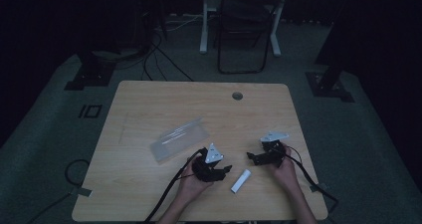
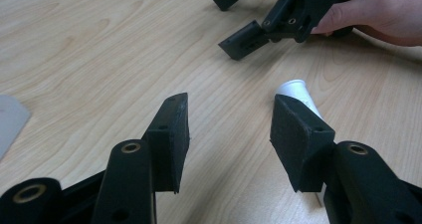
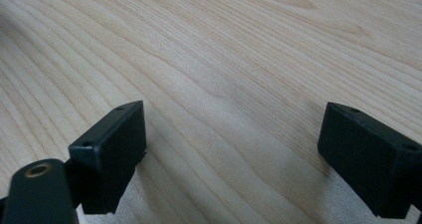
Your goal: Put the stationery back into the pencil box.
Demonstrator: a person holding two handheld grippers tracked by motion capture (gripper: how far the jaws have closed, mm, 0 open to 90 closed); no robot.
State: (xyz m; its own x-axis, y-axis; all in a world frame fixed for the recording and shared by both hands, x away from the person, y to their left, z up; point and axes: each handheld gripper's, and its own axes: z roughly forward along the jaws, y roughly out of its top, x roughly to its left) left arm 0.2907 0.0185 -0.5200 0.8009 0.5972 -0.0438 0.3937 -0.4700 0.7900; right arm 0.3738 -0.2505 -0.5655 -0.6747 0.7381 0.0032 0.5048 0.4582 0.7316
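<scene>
Our left gripper (image 2: 229, 134), jaws apart and empty, nears the white tube (image 2: 298, 92) on the table (image 1: 149, 99); grasping remains, right gripper (image 1: 259, 157) open, idle.

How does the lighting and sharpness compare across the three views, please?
The high view is dim and underexposed: the room behind is nearly black, the table muted, the white tube the brightest thing. The left gripper view is bright, with the left tongs close and slightly soft and the tube partly hidden behind one jaw. The right gripper view is bright, the grain crisp, soft shadow under the right tongs.
</scene>
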